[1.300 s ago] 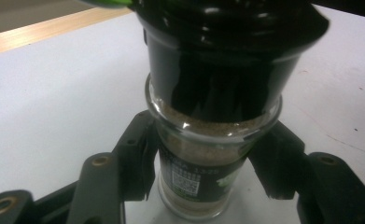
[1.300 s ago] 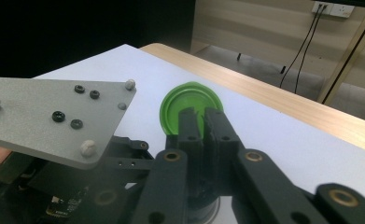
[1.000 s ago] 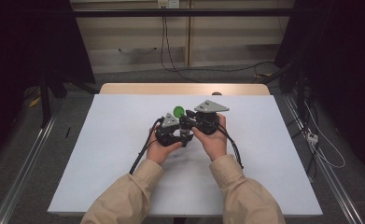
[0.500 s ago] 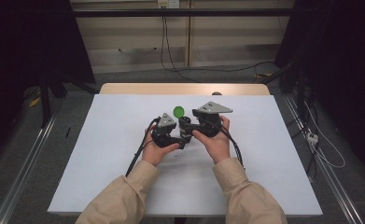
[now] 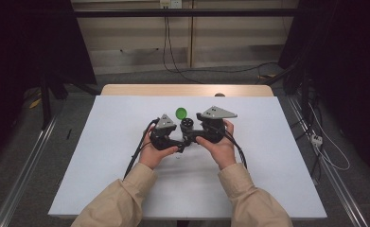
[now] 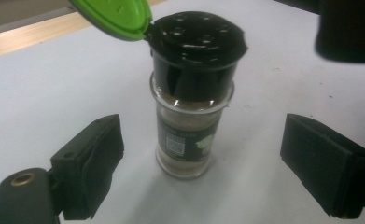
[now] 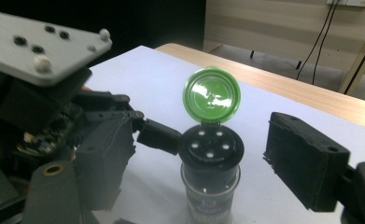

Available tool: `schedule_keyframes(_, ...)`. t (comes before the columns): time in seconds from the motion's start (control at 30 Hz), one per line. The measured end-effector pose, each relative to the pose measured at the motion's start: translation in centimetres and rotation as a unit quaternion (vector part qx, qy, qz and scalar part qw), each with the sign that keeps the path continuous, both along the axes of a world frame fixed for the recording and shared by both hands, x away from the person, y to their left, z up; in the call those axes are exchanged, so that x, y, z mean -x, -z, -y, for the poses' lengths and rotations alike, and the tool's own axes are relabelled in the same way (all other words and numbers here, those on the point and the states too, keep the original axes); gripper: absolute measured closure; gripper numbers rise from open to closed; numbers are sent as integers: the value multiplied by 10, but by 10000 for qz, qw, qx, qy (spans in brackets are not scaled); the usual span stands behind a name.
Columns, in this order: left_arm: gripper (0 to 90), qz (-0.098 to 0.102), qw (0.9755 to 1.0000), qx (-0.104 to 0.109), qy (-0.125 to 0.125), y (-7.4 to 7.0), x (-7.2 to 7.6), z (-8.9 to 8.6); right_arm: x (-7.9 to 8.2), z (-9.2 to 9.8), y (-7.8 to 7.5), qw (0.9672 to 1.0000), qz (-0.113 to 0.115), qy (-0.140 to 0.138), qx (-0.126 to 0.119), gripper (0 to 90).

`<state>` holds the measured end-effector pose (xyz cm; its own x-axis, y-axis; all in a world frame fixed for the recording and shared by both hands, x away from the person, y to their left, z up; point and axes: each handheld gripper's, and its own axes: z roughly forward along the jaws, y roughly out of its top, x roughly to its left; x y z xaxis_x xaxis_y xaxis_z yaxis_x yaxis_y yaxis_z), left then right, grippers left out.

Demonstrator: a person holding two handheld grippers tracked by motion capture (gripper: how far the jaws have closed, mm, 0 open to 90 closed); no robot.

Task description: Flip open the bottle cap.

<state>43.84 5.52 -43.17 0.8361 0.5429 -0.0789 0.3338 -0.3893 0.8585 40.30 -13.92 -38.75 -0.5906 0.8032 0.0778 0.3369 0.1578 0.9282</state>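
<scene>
A glass spice jar [image 6: 187, 140] stands upright on the white table [image 5: 268, 156]. Its black shaker cap [image 7: 211, 147] has several holes, and the green flip lid [image 7: 212, 95] is hinged up and open. In the high view the jar [image 5: 186, 125] sits between both grippers, with the green lid [image 5: 181, 113] behind it. My left gripper [image 6: 203, 154] is open, its jaws wide on either side of the jar without touching it. My right gripper [image 7: 203, 144] is open too and straddles the cap from the other side. The left gripper's grey plate [image 7: 40, 42] is close on the left there.
The table's wooden far edge [image 5: 187, 90] runs behind the jar. Cables [image 5: 137, 153] trail from the grippers toward the person's sleeves [image 5: 121, 203]. Beyond the table are the floor and hanging wall cables [image 5: 166, 38]. Bare white surface lies to both sides of the hands.
The right gripper has shifted slightly toward the person and the left a little to the left. The jar and its raised green lid have stayed in place.
</scene>
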Motion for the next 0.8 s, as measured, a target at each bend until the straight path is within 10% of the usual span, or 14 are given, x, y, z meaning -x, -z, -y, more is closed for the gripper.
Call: schedule_keyframes(0.8, 102, -91, 9999, 51, 119, 2, 23, -46, 38, 41, 22, 9999, -73, -39, 123, 171)
